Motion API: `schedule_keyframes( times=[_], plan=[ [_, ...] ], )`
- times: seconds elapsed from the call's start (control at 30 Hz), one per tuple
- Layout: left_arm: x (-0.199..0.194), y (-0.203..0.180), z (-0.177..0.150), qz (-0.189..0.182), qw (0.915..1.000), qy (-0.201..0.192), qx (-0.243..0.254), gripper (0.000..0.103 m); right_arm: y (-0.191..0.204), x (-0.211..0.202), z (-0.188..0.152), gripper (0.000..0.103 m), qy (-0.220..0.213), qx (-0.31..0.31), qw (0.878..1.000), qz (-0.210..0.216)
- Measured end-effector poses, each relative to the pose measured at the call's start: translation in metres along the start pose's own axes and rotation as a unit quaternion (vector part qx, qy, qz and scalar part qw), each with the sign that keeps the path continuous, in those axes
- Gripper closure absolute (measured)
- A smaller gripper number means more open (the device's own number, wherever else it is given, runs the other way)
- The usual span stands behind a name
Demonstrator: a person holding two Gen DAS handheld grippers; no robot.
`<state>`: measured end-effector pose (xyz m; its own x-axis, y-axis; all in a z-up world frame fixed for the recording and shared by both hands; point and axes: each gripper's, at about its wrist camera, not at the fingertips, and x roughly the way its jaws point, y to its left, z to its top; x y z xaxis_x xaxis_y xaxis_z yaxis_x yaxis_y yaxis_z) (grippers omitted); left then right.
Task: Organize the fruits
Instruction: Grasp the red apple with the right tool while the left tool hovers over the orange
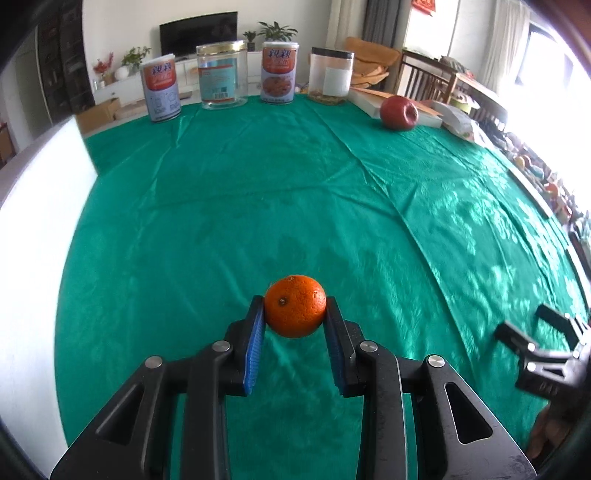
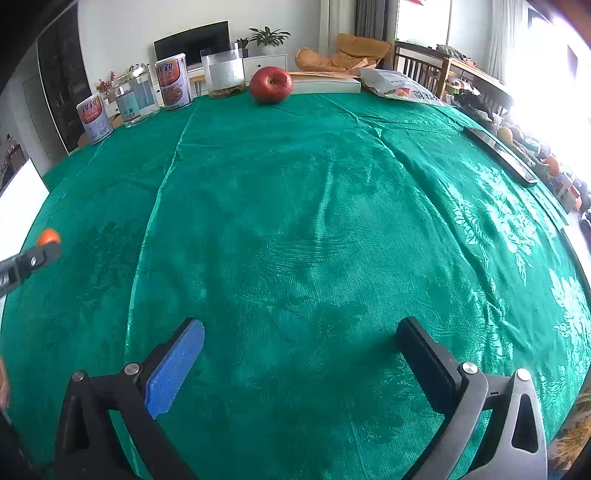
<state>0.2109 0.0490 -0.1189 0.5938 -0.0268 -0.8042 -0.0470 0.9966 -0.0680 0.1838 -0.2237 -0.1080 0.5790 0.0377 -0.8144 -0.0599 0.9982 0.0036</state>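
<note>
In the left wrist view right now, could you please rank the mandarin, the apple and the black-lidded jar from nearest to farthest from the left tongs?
1. Mandarin: clamped between the left tongs.
2. Apple: far right, by the table's back edge.
3. Black-lidded jar: back edge, left of the apple, slightly farther.

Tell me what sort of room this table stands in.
Most likely a home living and dining room. Behind the table's green cloth a television sits on a low white cabinet with potted plants, and wooden dining chairs stand by curtained windows.
</note>
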Motion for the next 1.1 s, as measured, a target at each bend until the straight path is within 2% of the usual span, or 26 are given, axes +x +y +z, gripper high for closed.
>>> schedule_keyframes(
  times=[0.07, 0.13, 0.17, 0.2, 0.27, 0.47, 0.57, 0.63, 0.67, 0.83, 0.97, 1.1],
  plan=[
    [0.004, 0.002, -0.009, 0.008, 0.9999, 0.006, 0.006, 0.071, 0.0, 0.0, 0.0, 0.0, 0.0, 0.001, 1.0, -0.001],
    [0.003, 0.003, -0.013, 0.014, 0.9998, -0.009, 0.006, 0.067, 0.001, 0.0, 0.0, 0.0, 0.0, 0.0, 1.0, -0.001],
    [0.005, 0.004, -0.013, 0.016, 0.9998, -0.007, 0.003, 0.056, 0.001, 0.0, 0.0, 0.0, 0.0, 0.0, 1.0, -0.001],
    [0.006, 0.004, -0.013, 0.017, 0.9998, -0.009, 0.002, 0.037, 0.001, 0.0, 0.0, 0.0, 0.0, 0.0, 1.0, -0.001],
    [0.011, 0.005, -0.015, 0.025, 0.9996, -0.008, 0.0, 0.015, 0.001, -0.001, 0.0, 0.0, 0.0, 0.0, 1.0, -0.001],
    [0.015, 0.003, -0.016, 0.04, 0.9992, -0.004, 0.0, 0.004, 0.001, -0.001, 0.0, 0.0, 0.004, 0.001, 1.0, 0.003],
    [0.015, 0.004, -0.015, 0.039, 0.9992, -0.003, 0.0, 0.002, -0.001, 0.002, 0.011, 0.0, 0.03, -0.016, 0.999, 0.034],
    [0.015, 0.004, -0.016, 0.039, 0.9993, -0.003, 0.0, 0.002, -0.006, 0.008, 0.032, 0.0, 0.041, -0.012, 0.995, 0.094],
    [0.015, 0.004, -0.016, 0.039, 0.9992, -0.003, 0.0, 0.002, -0.007, 0.011, 0.046, 0.0, 0.039, -0.011, 0.994, 0.106],
    [0.016, 0.004, -0.015, 0.04, 0.9992, -0.002, -0.002, 0.001, 0.004, 0.039, 0.15, 0.0, -0.008, -0.045, 0.995, 0.093],
    [0.016, 0.005, -0.015, 0.04, 0.9992, -0.002, -0.002, 0.001, 0.005, 0.076, 0.238, 0.0, -0.024, -0.012, 0.994, 0.104],
    [0.016, 0.005, -0.015, 0.04, 0.9992, -0.002, -0.002, 0.001, 0.013, 0.122, 0.301, 0.0, 0.005, 0.011, 0.994, 0.11]
  ],
)
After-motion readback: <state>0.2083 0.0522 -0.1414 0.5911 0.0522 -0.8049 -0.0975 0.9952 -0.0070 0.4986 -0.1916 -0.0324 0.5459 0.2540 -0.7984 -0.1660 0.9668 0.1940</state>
